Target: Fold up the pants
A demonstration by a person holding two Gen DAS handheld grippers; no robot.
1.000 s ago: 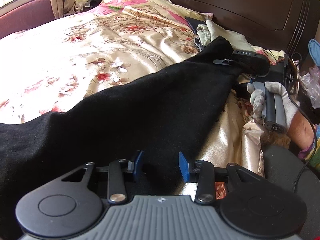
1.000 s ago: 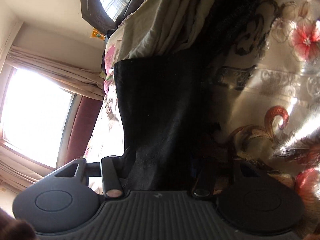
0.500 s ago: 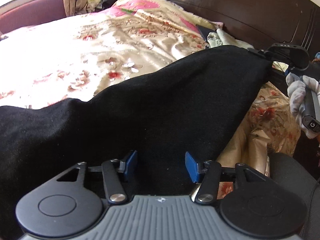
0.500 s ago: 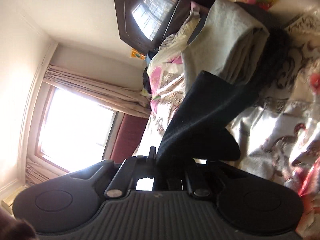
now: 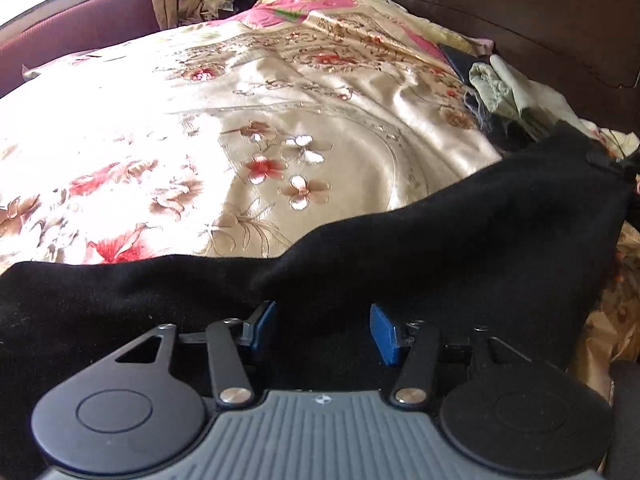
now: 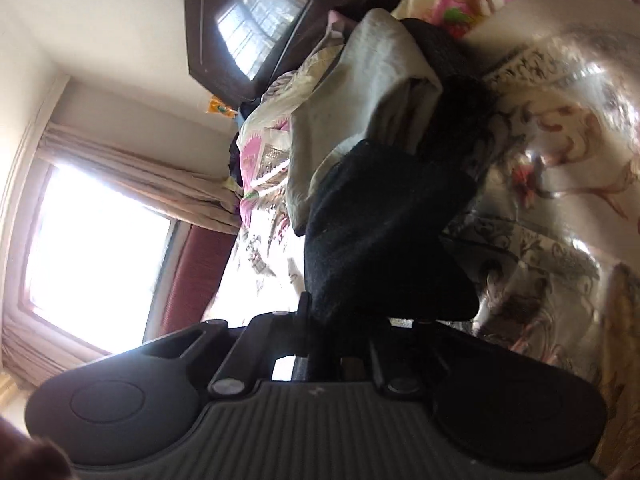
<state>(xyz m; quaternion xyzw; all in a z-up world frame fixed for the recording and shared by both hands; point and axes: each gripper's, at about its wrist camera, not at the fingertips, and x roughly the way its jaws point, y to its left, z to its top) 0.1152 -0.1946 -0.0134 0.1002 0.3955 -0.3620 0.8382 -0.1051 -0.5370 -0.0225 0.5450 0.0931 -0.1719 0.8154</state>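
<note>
The black pants point(image 5: 420, 248) stretch across the near edge of the floral bedspread point(image 5: 248, 128), one end lying flat on it, the far end lifted off it toward the dark headboard point(image 5: 540, 20). The left gripper point(image 5: 322, 330) sits low over the cloth with its blue pads point(image 5: 384, 334) spread apart, fabric between them but not pinched. The right gripper point(image 6: 340, 344) has its fingers pressed together on a bunched corner of the pants point(image 6: 380, 240), beside the pale folded clothes point(image 6: 360, 112) on the bedspread. The cloth looks soft, limp and light, sagging between supports, so it will probably drape rather than keep a crease. The satin bedspread may let it slide. I'd take hems or waistband corners, where the layers are thickest.
</note>
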